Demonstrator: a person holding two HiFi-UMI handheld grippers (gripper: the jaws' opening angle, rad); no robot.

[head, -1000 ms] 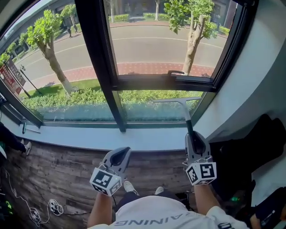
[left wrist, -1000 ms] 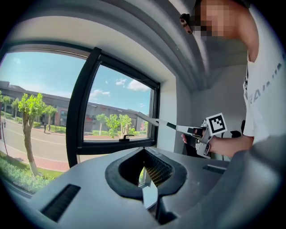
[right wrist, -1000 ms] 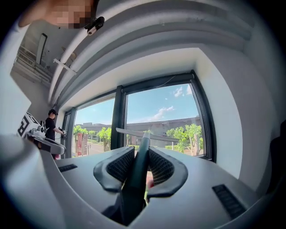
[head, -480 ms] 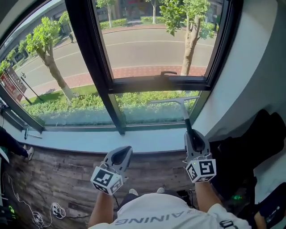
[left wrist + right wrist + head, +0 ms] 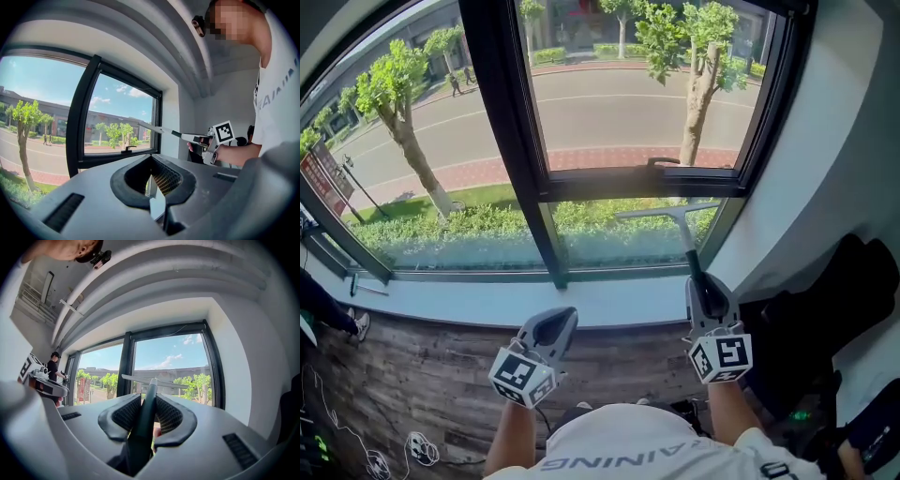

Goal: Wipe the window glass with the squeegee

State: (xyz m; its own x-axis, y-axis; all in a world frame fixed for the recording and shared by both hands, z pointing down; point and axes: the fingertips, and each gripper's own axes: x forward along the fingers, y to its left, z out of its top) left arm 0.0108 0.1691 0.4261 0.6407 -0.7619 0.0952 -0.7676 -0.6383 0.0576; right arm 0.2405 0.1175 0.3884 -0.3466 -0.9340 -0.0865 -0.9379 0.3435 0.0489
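The squeegee [image 5: 680, 217] has a pale T-shaped blade and a dark handle. My right gripper [image 5: 705, 286] is shut on that handle and holds the blade up in front of the lower right window pane [image 5: 609, 232]; I cannot tell whether the blade touches the glass. In the right gripper view the handle [image 5: 149, 397] runs out between the pads of that gripper [image 5: 143, 405]. My left gripper [image 5: 555, 323] hangs above the sill, shut, with nothing in it. The left gripper view shows its own jaws [image 5: 151, 159] together, and the squeegee [image 5: 161, 131] off to the right.
A thick black mullion [image 5: 520, 141] splits the window, and a latch handle [image 5: 661, 161] sits on the crossbar. The pale sill [image 5: 478, 302] runs below. A dark bag [image 5: 825, 319] lies at the right, cables [image 5: 417, 450] on the wooden floor. Another person [image 5: 54, 365] stands far left.
The head camera has shifted slightly, so the window sits a little differently in view. Both grippers and the squeegee keep about the same places.
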